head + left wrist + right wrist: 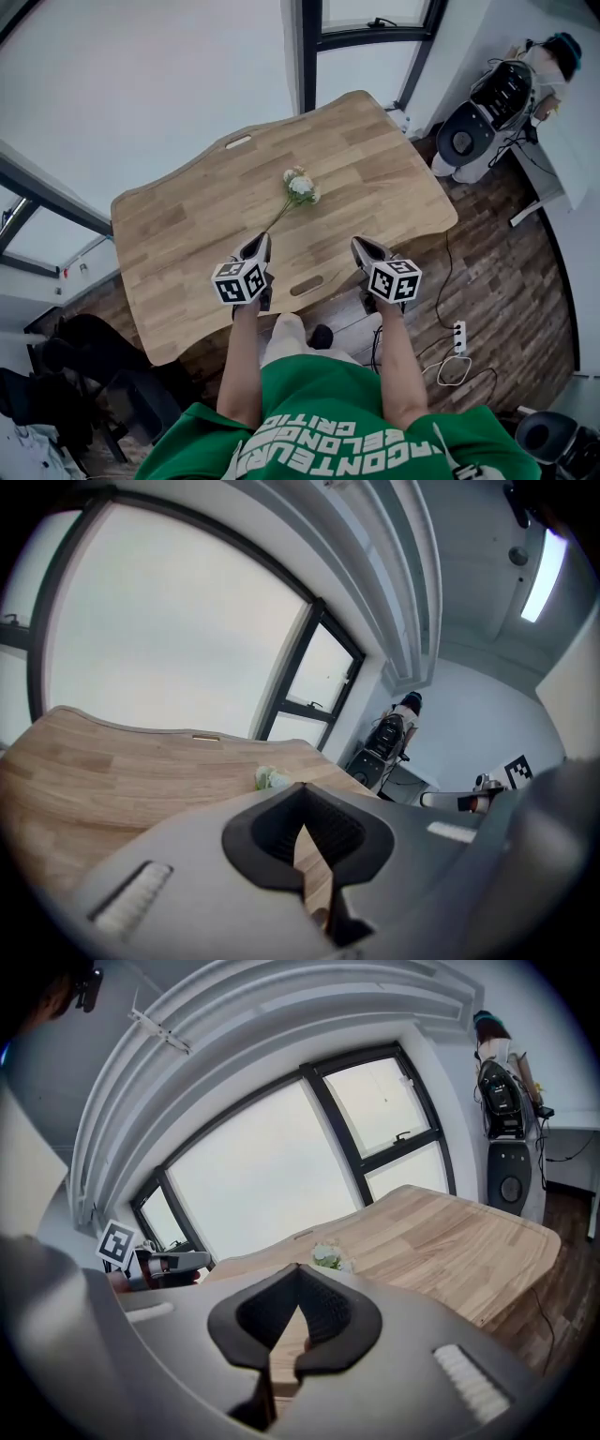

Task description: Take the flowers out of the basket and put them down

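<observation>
A small bunch of white and pale green flowers (300, 187) lies on the wooden table (187, 234), its thin stem running back toward the near edge. No basket is in view. My left gripper (257, 247) hovers over the near part of the table, just short of the stem's end, shut with nothing in it. My right gripper (364, 247) hangs level with it to the right, also shut and empty. In the left gripper view the flowers (272, 778) show just beyond the closed left gripper (302, 787). In the right gripper view the flowers (328, 1256) lie past the closed right gripper (298, 1267).
The table has a slot at its far edge (238, 142) and another near me (307, 285). A person (553, 56) sits at a desk at the far right beside a round chair (464, 136). A power strip (458, 336) and cables lie on the floor. Large windows stand behind the table.
</observation>
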Tool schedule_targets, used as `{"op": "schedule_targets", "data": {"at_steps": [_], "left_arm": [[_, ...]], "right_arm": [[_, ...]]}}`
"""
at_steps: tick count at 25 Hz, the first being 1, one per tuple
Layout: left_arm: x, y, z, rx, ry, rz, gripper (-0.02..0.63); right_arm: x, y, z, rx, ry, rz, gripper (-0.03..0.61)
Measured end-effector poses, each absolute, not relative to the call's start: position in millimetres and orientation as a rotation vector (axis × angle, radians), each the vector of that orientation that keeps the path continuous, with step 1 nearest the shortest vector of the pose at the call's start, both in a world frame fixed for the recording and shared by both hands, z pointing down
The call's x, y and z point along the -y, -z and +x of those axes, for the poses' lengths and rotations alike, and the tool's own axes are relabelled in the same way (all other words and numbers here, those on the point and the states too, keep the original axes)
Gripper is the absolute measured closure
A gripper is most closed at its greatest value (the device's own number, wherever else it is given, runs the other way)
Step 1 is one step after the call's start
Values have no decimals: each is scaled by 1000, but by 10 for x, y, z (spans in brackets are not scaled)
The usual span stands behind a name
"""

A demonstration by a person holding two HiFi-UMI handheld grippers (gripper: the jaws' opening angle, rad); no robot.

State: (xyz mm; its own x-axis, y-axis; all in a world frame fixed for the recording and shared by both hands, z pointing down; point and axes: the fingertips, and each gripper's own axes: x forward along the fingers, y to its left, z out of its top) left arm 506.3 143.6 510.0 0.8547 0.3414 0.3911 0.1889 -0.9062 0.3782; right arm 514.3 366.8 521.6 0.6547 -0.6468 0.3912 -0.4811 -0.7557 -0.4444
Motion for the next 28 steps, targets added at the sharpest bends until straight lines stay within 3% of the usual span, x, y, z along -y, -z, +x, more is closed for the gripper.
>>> {"op": "schedule_targets", "data": {"at_steps": [8, 28], "left_arm": [[-1396, -4983, 4644, -324, -614, 2720, 599], [-1195, -4813, 4351, -308, -517, 2704, 598]], "right_arm": [[-3687, -5066, 4978, -968, 726, -2566, 572], [-3345, -5008, 4870, -1060, 704, -2529, 574]]}}
